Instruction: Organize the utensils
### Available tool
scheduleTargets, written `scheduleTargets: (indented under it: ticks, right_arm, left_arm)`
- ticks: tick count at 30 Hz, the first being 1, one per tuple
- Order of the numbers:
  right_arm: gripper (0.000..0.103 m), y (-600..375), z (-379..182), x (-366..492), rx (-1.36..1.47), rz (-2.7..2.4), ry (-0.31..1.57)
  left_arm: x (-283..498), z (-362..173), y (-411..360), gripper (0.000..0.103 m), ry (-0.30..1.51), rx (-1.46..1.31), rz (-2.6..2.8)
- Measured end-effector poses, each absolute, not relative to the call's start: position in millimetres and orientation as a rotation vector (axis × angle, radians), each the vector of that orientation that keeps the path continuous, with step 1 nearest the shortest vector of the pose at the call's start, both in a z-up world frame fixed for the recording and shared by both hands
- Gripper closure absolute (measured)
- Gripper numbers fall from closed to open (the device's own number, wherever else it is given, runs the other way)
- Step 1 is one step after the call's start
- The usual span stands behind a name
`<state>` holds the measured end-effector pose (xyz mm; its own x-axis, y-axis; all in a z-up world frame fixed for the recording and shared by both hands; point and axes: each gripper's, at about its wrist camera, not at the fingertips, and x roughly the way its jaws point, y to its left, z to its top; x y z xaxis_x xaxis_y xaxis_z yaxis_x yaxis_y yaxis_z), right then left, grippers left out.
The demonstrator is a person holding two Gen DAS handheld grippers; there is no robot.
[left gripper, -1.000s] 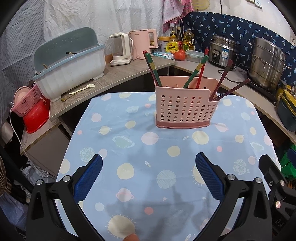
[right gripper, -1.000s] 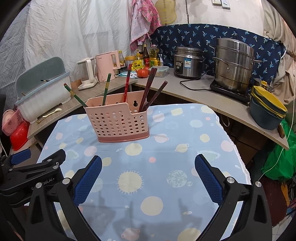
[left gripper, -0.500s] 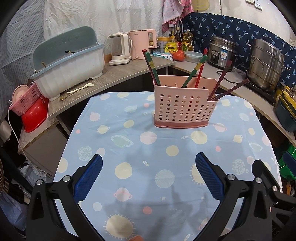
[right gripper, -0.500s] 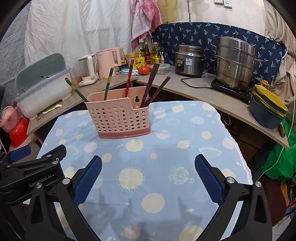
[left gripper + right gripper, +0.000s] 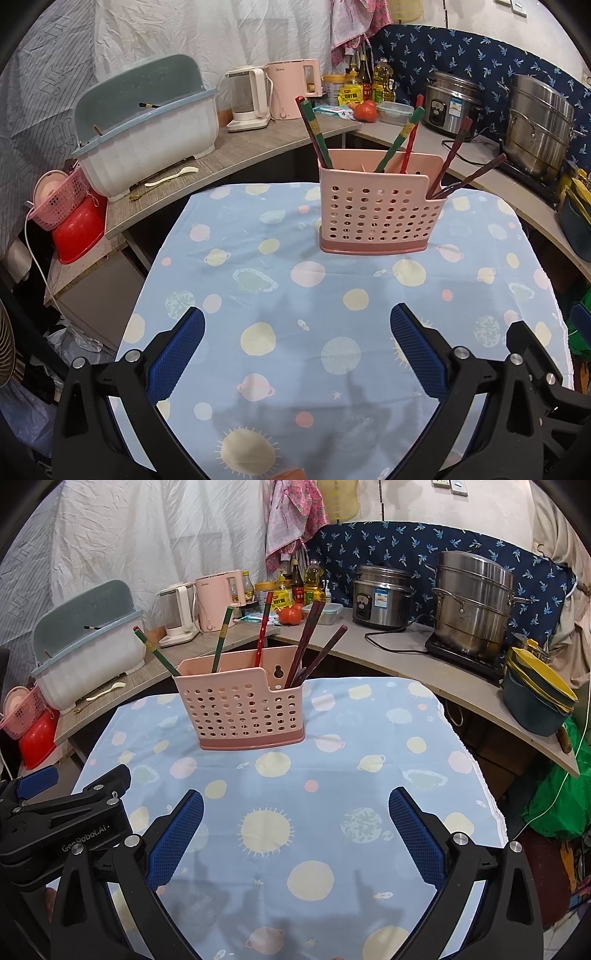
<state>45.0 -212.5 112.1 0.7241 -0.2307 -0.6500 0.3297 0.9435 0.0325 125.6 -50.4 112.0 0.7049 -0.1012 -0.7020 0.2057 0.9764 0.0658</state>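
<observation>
A table [image 5: 332, 295] under a pale blue cloth printed with suns and planets fills the centre of both views; a curved counter [image 5: 461, 672] with pots and kettles runs behind it. The pink utensil holder [image 5: 376, 214] stands upright above centre, chopsticks [image 5: 306, 642] leaning inside. The left hand-held gripper [image 5: 295, 350] and right hand-held gripper [image 5: 295, 834] hang at lower frame, jaws spread wide, empty, bare cloth between them. "GenRobot.AI" reads at lower left of the right view.

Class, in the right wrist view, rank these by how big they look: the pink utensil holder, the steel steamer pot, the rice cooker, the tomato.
1. Pink utensil holder, though being nearest to the camera enlarges it.
2. Steel steamer pot, close behind; its true rank against the holder is unsure.
3. Rice cooker.
4. Tomato, clearly smallest.
</observation>
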Motion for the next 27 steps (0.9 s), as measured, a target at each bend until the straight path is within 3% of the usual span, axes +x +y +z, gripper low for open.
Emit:
scheduleTargets:
  ticks: [27]
  right_arm:
    - [0.006, -213.0, 108.6, 44.1, 0.148, -0.307, 0.702]
  left_arm:
    - [125.9, 105.2, -47.6, 0.007, 0.783, 0.129, -0.168]
